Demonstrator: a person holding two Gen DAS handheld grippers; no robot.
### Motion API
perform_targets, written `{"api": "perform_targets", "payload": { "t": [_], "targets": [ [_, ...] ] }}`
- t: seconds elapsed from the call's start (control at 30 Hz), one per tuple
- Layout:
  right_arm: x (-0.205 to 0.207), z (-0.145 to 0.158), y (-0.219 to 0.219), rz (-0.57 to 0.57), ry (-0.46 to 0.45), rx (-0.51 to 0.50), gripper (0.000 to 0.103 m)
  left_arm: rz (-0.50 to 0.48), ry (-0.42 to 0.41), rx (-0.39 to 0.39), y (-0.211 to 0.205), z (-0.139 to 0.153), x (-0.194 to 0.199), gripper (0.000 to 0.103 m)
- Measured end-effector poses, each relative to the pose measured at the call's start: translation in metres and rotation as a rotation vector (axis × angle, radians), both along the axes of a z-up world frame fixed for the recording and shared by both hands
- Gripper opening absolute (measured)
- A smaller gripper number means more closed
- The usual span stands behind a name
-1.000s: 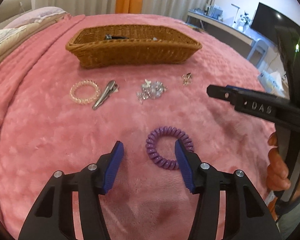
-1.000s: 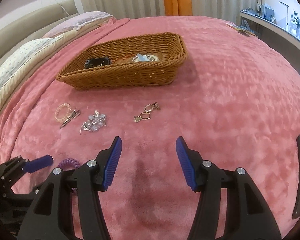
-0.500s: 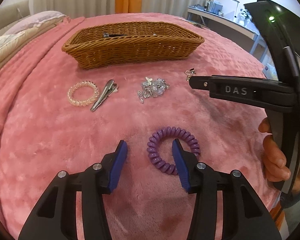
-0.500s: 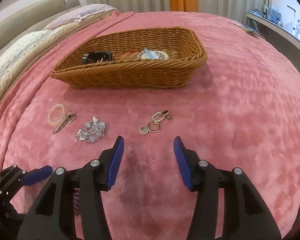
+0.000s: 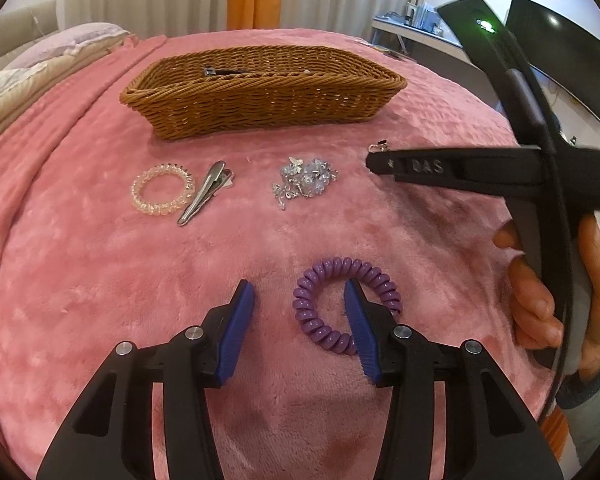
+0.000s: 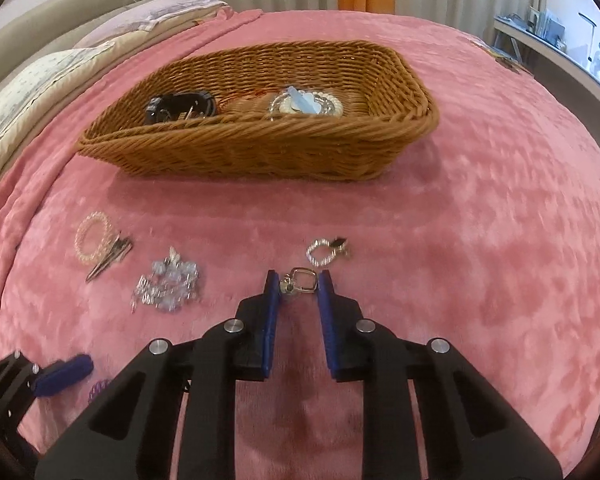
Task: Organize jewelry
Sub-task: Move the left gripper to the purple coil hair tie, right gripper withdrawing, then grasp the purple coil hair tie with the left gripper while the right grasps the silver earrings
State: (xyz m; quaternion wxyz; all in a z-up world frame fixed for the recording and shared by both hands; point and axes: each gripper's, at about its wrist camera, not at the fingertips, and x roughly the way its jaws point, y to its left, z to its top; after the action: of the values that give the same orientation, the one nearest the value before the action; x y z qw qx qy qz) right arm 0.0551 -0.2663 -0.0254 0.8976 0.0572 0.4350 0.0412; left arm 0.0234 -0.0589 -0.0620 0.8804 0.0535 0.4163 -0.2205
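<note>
We're mid pick: the right gripper point(image 6: 298, 282) is closing on the gold earring point(image 6: 300, 280), the square link sitting between the blue pads at frame centre of the right wrist view. Left pad looks to touch the charm end, right pad just beside the link; we judge the grip not yet made. Its second loop point(image 6: 322, 253) lies on the blanket point(image 6: 480, 240) just above the fingertips.

Next move, our call: finish the squeeze, lift clear of the plush, carry to the wicker basket point(image 6: 240, 148) in the upper middle and drop in. The chain is thin, so the trailing loop could snag or slip.

Left gripper point(image 5: 300, 304) hangs about half open with nothing held. Its right pad sits over the middle of the purple coil hair tie point(image 5: 320, 328) at lower centre; we can't tell if it touches. The left pad is on bare blanket.

Still loose, mid-left of the left view: clear coil tie point(image 5: 162, 190), silver clip point(image 5: 204, 192), crystal piece point(image 5: 304, 180).

Pose: both grippers pitch steeply down at the bed. A hand point(image 5: 540, 292) grips the right tool's handle at the right edge.
</note>
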Motion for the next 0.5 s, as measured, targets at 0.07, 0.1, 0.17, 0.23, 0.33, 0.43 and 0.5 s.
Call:
{"api": "perform_targets", "payload": {
  "t": [0.07,0.1,0.17,0.23,0.33,0.43,0.5],
  "targets": [
    [-0.011,0.000,-0.002,0.010,-0.005,0.009,0.017,-0.001,-0.001,0.002,0.000,0.000,0.000,0.046],
    [-0.015,0.000,-0.003,0.015,-0.007,0.012,0.017,-0.002,-0.002,0.003,0.000,0.000,-0.001,0.046],
    [-0.025,-0.001,-0.006,0.030,-0.010,0.017,0.017,-0.003,-0.003,0.006,0.000,0.000,-0.001,0.045],
    [-0.039,-0.003,-0.009,0.046,-0.017,0.017,0.017,-0.004,-0.003,0.006,0.000,0.000,-0.002,0.045],
    [-0.053,-0.004,-0.010,0.088,-0.017,0.004,0.018,-0.008,-0.003,0.010,0.001,0.000,-0.003,0.045],
    [-0.059,-0.004,-0.014,0.102,-0.013,0.002,0.018,-0.011,-0.002,0.008,0.002,0.000,-0.004,0.045],
    [-0.062,-0.004,-0.018,0.090,-0.013,0.016,0.018,-0.010,-0.003,0.009,0.002,0.000,-0.004,0.045]
  ]
}}
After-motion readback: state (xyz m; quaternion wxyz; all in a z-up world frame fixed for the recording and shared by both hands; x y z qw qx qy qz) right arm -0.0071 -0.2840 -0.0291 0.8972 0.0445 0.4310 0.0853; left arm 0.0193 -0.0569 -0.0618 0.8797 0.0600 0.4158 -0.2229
